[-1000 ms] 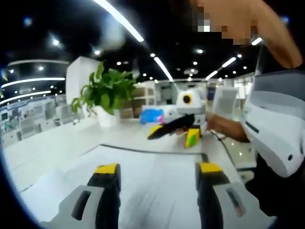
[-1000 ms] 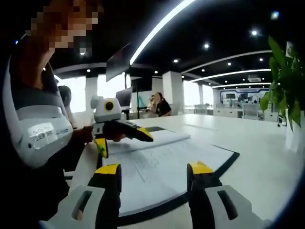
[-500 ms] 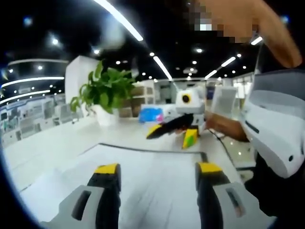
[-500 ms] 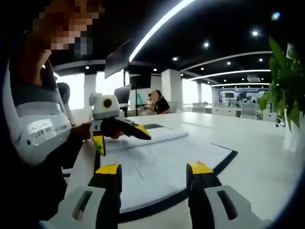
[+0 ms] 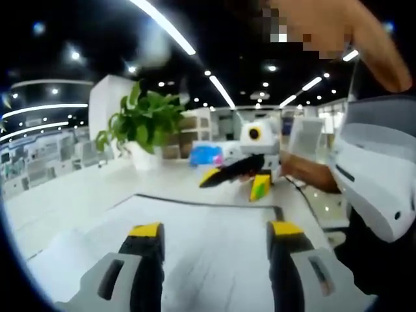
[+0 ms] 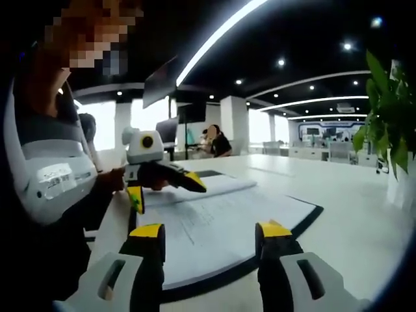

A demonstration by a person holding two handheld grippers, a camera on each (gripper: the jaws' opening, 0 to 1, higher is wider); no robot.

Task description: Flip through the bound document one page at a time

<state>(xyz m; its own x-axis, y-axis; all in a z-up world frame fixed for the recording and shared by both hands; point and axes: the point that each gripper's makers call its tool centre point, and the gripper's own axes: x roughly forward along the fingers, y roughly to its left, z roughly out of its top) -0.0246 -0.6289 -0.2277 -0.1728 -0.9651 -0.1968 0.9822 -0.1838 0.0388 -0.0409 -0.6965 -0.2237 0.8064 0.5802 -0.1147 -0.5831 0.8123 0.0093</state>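
We see the bound document [image 6: 221, 224] lying open at 12 o'clock of the released right gripper [image 6: 211, 237] fingers. The left gripper [image 5: 214, 235] fingers, also spread, hover over its page. Its print is blurred.

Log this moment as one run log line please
left gripper: open, above page | right gripper: open, near edge | bound document: lying open on table | no page held

White table [image 6: 364, 195] carries the open bound document [image 6: 221, 227], lying flat on a dark backing. Potted plant [image 5: 146, 130] stands farther back.
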